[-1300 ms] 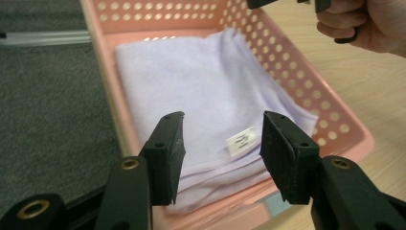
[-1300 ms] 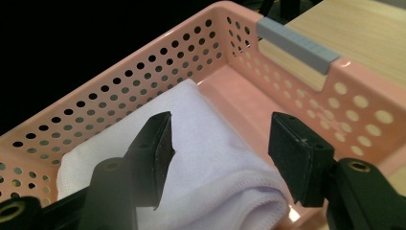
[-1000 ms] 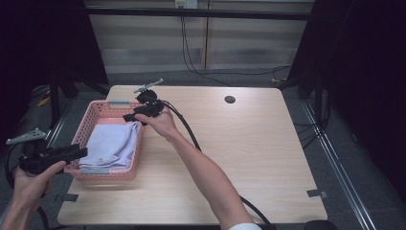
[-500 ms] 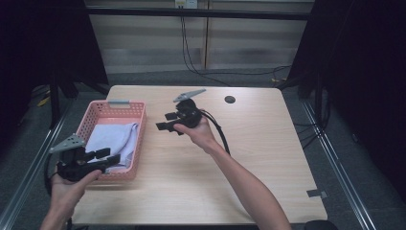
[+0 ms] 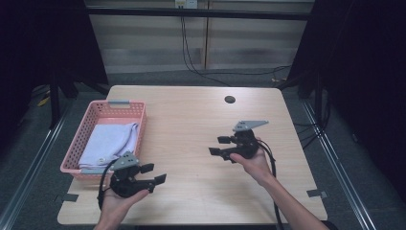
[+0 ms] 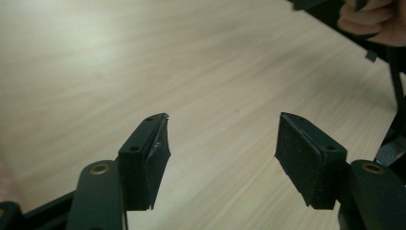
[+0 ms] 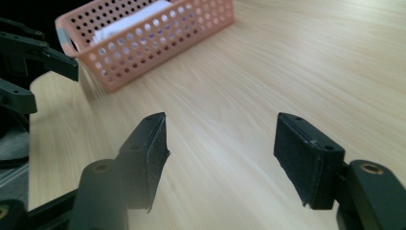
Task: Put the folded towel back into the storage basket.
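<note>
Both tools are over bare table (image 5: 191, 120), clear of the basket. Left gripper (image 5: 154, 173) sits at about 7 o'clock of the tabletop, jaws spread with only wood between them; they have just been opening. Right gripper (image 5: 221, 145) is at about 4 o'clock, jaws also apart and empty, also just been opening.

The work's thing, a pale folded towel (image 5: 109, 142), lies inside the pink basket (image 5: 115, 104) at 9 o'clock on the table, touching neither gripper. The right gripper view shows the same basket (image 7: 158, 43) beyond its jaws with the white cloth (image 7: 129, 19) in it.

Judgement: towel looks stowed, hands parking. To do this well, keep both jaw sets wide, keep cables from dragging over the basket rim, and set hands down well apart from it. If the towel needs straightening, the left tool is nearer; come in from the basket's 6 o'clock end.

Count: one basket, one towel, two grippers, one dark round hole (image 5: 230, 99) at 12 o'clock of the table.
</note>
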`<action>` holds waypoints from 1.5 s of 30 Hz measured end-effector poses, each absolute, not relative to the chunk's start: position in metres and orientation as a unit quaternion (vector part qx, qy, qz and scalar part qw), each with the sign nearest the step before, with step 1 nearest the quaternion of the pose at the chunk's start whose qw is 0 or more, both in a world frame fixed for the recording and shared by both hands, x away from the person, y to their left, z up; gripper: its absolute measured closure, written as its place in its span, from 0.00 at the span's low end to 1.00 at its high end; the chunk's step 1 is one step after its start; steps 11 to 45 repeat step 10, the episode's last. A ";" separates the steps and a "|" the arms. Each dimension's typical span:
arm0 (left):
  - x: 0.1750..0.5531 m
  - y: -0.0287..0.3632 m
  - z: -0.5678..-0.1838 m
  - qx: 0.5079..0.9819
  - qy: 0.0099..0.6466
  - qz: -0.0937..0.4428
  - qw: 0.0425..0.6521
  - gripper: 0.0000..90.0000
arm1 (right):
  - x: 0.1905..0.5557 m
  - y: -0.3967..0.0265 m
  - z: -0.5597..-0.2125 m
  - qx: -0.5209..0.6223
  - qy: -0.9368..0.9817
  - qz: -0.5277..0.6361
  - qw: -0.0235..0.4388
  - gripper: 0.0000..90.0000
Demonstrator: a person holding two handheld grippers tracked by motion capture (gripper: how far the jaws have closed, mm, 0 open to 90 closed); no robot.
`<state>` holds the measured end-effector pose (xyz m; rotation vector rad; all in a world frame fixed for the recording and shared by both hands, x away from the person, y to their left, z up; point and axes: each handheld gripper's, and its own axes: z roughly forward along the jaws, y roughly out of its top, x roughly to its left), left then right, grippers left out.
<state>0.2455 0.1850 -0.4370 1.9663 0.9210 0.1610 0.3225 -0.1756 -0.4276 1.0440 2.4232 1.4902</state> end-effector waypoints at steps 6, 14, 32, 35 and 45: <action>0.237 0.178 -0.463 0.802 0.398 0.073 0.440 0.39 | 0.280 -0.221 -0.446 0.378 0.782 0.491 0.071 0.39; 0.234 0.168 -0.467 0.818 0.382 0.071 0.424 0.37 | 0.264 -0.239 -0.452 0.395 0.776 0.486 0.074 0.36; 0.234 0.168 -0.467 0.818 0.382 0.071 0.424 0.37 | 0.264 -0.239 -0.452 0.395 0.776 0.486 0.074 0.36; 0.234 0.168 -0.467 0.818 0.382 0.071 0.424 0.37 | 0.264 -0.239 -0.452 0.395 0.776 0.486 0.074 0.36; 0.234 0.168 -0.467 0.818 0.382 0.071 0.424 0.37 | 0.264 -0.239 -0.452 0.395 0.776 0.486 0.074 0.36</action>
